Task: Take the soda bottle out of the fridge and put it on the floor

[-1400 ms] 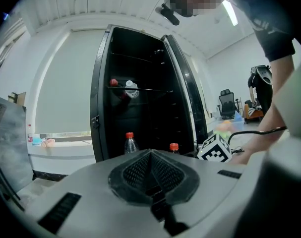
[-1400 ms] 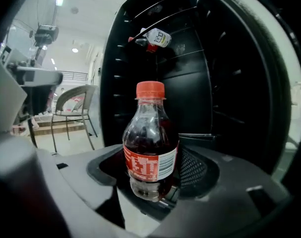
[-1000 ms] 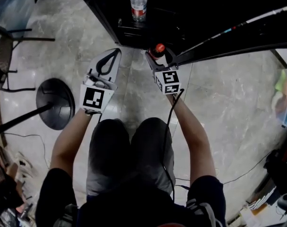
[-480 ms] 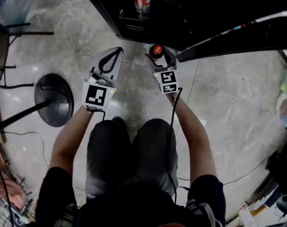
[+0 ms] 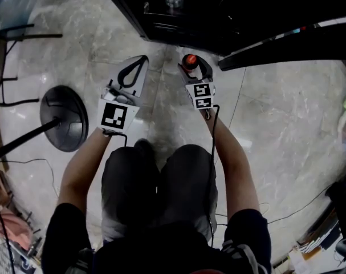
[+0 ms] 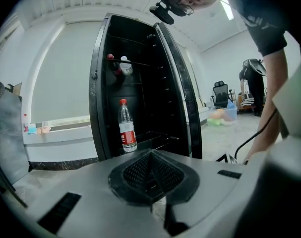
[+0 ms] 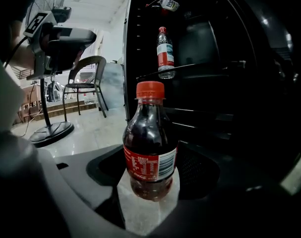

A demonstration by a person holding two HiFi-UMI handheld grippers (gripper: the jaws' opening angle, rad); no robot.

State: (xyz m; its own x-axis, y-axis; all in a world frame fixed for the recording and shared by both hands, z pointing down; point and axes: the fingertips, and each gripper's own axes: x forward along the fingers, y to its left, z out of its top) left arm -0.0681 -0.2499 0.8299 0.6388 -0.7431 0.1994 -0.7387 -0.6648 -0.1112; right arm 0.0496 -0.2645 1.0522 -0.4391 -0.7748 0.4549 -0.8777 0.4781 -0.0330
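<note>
A dark soda bottle [image 7: 150, 148] with a red cap and red label stands upright between the jaws of my right gripper [image 5: 191, 67], which is shut on it. In the head view its red cap [image 5: 188, 60] shows above the marble floor [image 5: 264, 124], just in front of the open black fridge [image 5: 178, 27]. My left gripper [image 5: 139, 61] hangs to the left of it, shut with nothing in it, its pads [image 6: 150, 170] pressed together and facing the fridge.
A clear water bottle [image 6: 126, 125] with a red label stands on a fridge shelf. The open fridge door [image 5: 287, 39] juts out at the right. A round black stand base [image 5: 61, 119] and a chair [image 5: 1, 56] are at the left. Cables lie on the floor.
My right gripper has drawn the soda bottle back out of the fridge opening, over the floor. The left gripper has stayed nearly where it was.
</note>
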